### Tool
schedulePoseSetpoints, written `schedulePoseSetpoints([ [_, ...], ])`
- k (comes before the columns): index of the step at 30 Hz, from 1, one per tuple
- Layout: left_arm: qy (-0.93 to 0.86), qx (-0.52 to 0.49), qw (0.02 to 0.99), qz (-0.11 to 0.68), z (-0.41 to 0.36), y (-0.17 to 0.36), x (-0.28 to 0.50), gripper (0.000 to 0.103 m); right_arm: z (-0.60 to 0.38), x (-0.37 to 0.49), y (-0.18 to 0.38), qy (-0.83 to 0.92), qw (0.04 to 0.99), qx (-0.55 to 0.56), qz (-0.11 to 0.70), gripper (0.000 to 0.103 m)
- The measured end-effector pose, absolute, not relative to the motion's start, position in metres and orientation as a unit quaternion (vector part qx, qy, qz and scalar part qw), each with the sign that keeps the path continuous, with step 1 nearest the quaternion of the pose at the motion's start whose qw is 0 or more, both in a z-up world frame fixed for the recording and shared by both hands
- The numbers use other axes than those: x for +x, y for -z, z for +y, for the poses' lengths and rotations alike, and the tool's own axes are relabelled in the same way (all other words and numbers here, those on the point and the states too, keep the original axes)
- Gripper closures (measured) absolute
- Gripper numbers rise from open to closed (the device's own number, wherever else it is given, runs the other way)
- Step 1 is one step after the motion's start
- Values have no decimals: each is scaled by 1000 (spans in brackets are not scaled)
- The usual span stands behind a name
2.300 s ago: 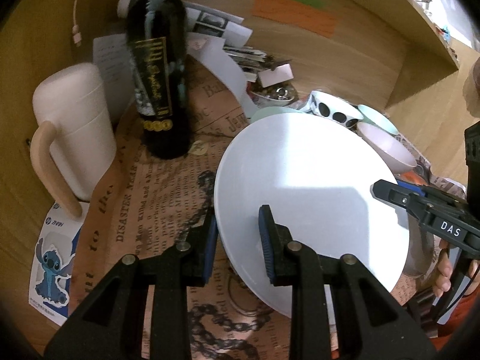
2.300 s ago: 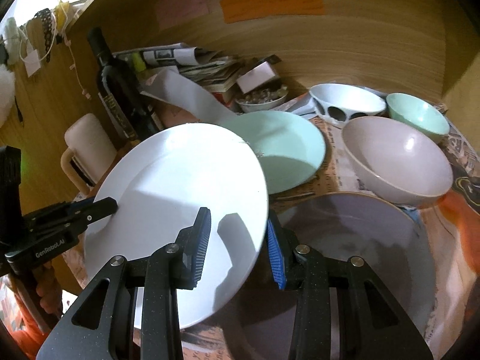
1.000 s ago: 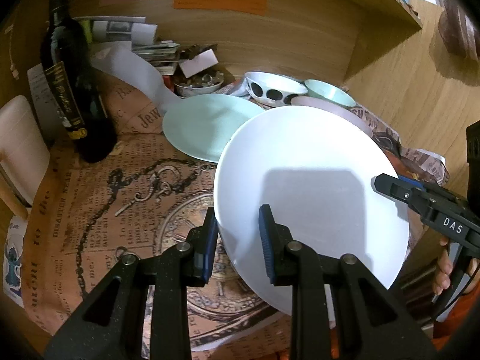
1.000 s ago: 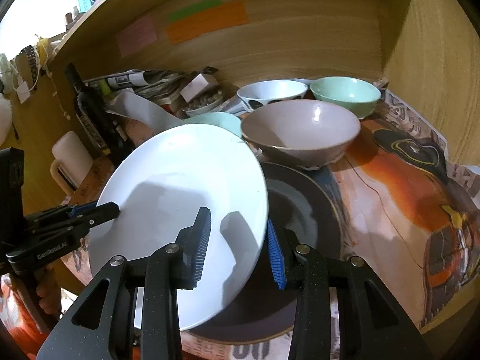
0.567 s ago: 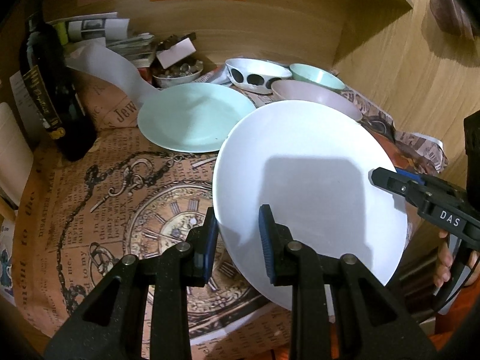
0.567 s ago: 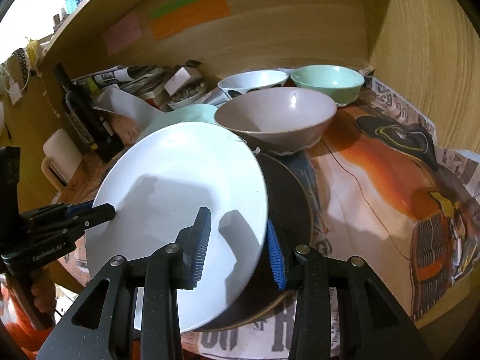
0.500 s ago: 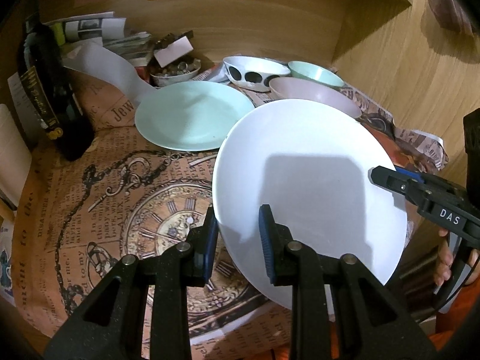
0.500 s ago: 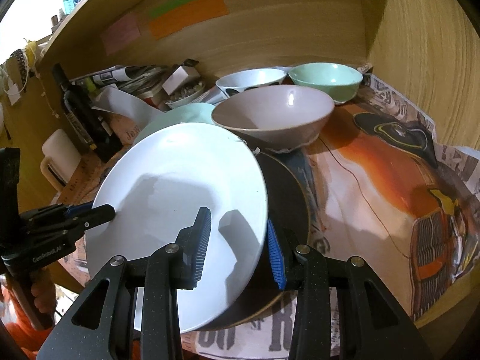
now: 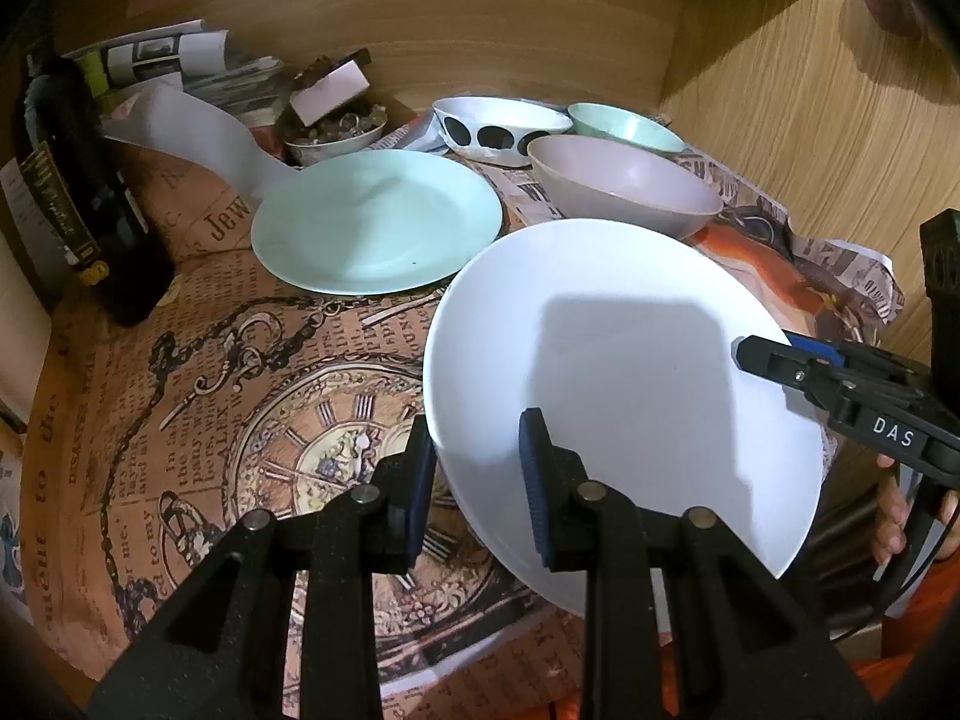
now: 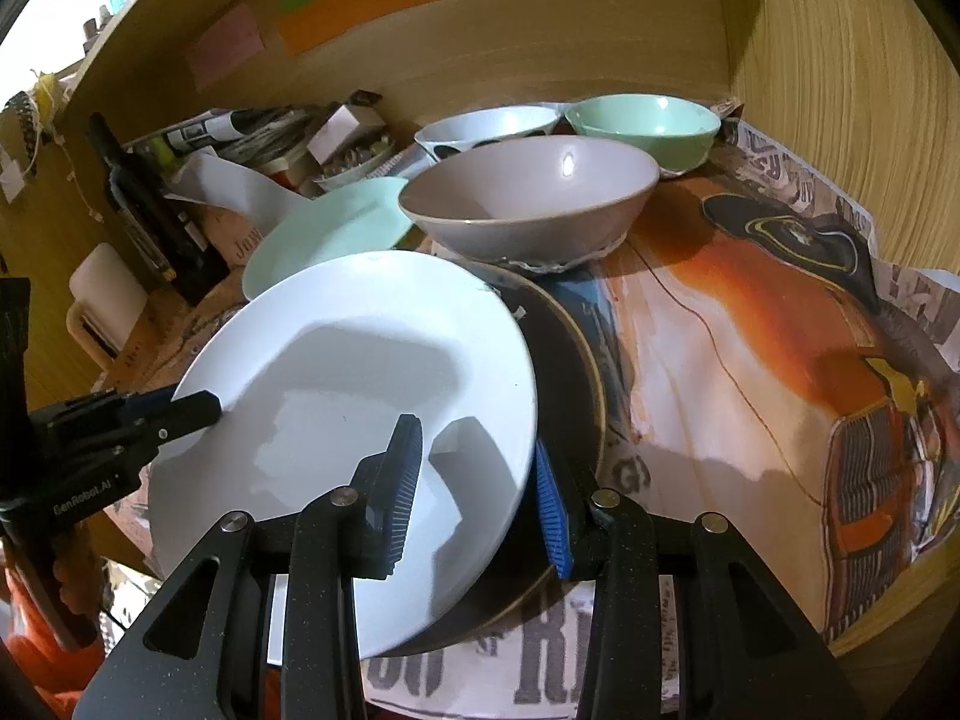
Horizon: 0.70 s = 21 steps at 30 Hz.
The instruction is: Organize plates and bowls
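On the far left a dark glass wine bottle (image 9: 90, 204) stands upright on the printed newspaper sheet (image 9: 198, 396) covering the counter. Just right of it lies the round mint-green plate (image 9: 375, 222), flat, with a small bowl of trinkets (image 9: 333, 135) beyond it at the back wall. We've got the left gripper (image 9: 474, 474) near us, its jaws nearly closed and pinching the left rim of the large round white plate (image 9: 618, 372), which sits tilted above the counter. Below the white plate, in the right wrist view, a dark round plate (image 10: 570, 372) lies flat on the paper. Behind that sits the wide greyish-pink bowl (image 10: 528, 198), and further back a white bowl with black spots (image 9: 498, 129) and a mint-green bowl (image 10: 645, 120), side by side. On the right, the right gripper (image 10: 480, 486) clamps the white plate's right rim, jaws just as narrow, one pad above and one beneath. A hand (image 9: 894, 522) shows at the right edge, holding that gripper's handle.
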State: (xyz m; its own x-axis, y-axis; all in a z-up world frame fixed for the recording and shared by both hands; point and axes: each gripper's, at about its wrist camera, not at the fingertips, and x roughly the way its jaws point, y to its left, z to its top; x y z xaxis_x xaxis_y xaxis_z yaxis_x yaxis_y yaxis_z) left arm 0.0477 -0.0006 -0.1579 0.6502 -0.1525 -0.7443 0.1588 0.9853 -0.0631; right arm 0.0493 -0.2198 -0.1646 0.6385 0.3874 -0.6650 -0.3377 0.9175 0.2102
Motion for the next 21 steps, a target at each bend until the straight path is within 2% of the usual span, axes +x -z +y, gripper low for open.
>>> schedulePoseSetpoints([
  [21,105,6,904,414,-10,170,66,73,-227,54,162,-191,907,16,375,70],
])
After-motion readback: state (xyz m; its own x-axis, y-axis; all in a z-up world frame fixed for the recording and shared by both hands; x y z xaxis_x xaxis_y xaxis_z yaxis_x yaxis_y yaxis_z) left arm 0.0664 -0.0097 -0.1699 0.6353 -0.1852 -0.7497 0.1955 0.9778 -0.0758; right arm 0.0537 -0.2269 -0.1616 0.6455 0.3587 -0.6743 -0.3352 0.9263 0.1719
